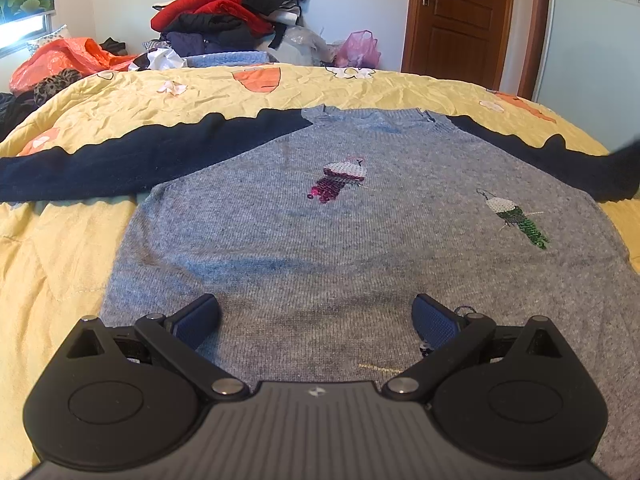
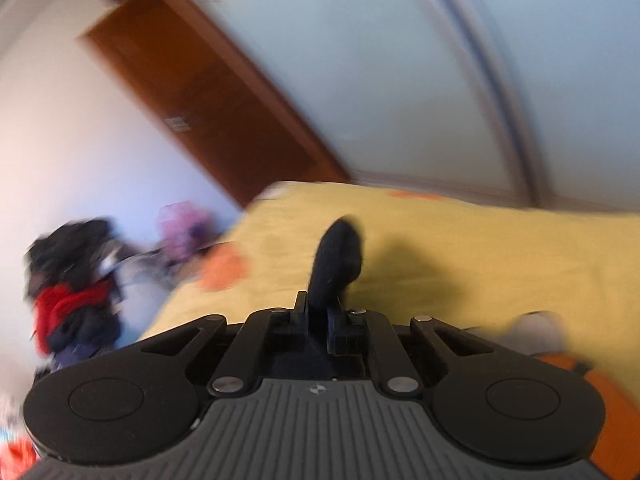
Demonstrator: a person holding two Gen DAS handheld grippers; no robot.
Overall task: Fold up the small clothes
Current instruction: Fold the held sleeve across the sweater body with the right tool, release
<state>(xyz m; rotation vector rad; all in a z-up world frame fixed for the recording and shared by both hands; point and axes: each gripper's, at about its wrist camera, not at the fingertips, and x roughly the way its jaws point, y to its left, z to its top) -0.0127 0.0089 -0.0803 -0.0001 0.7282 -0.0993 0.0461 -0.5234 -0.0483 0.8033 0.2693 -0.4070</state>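
Right gripper (image 2: pixel 318 312) pinches navy sleeve cuff (image 2: pixel 338 256); left gripper (image 1: pixel 316 320) gapes wide over sweater (image 1: pixel 320 248); thin pinch risks slipping.

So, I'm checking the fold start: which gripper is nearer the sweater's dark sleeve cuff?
Right. The right gripper is shut on the cuff; the left gripper hangs open over the grey body.

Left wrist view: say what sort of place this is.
Most likely a home bedroom: a bed with a yellow quilt, a pile of clothes behind it, and a wooden door.
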